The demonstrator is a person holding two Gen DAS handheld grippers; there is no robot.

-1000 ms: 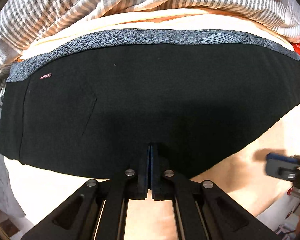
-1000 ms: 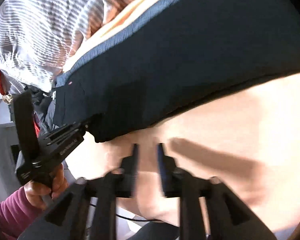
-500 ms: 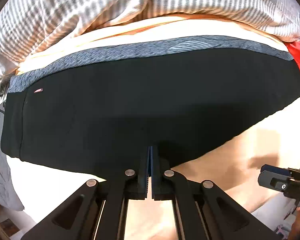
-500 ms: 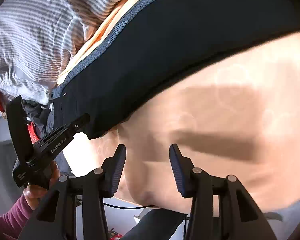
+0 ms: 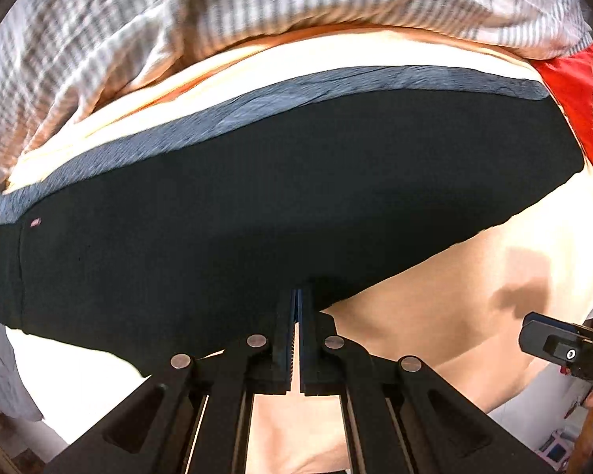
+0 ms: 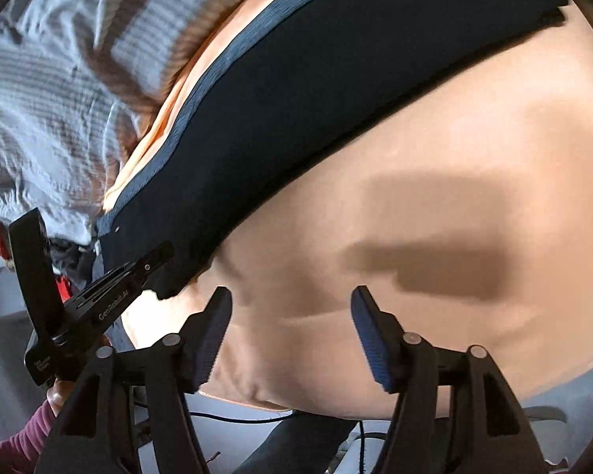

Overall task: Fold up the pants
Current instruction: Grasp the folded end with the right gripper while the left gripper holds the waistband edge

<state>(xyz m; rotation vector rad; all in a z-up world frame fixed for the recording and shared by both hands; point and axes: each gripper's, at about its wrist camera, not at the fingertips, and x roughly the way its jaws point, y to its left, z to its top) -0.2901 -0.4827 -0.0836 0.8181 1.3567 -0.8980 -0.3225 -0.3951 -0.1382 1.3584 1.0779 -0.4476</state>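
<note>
- Black left gripper point(image 5: 297, 296) at 6 o'clock, fingers pressed together on the near hem of the pants point(image 5: 257, 205)
- Right gripper point(image 6: 290, 308) spread wide, holding nothing, over the peach sheet point(image 6: 435, 217)
- Soft, limp, light cloth probably; grip the grey waistband point(image 5: 296, 94) at 12 o'clock

Pants point(image 5: 280, 205) lie on sheet point(image 5: 435, 316), before blanket point(image 5: 257, 4).

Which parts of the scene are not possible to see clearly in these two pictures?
- Left wrist view: the left gripper is shut on the black pants; its own fingers hide the pinched hem.
- Left wrist view: the small tag is too small to read.
- Right wrist view: the pants' far end is cut off by the fisheye edge.
- Both views: the striped cloth is blurred.
- Right gripper is open, empty.
</note>
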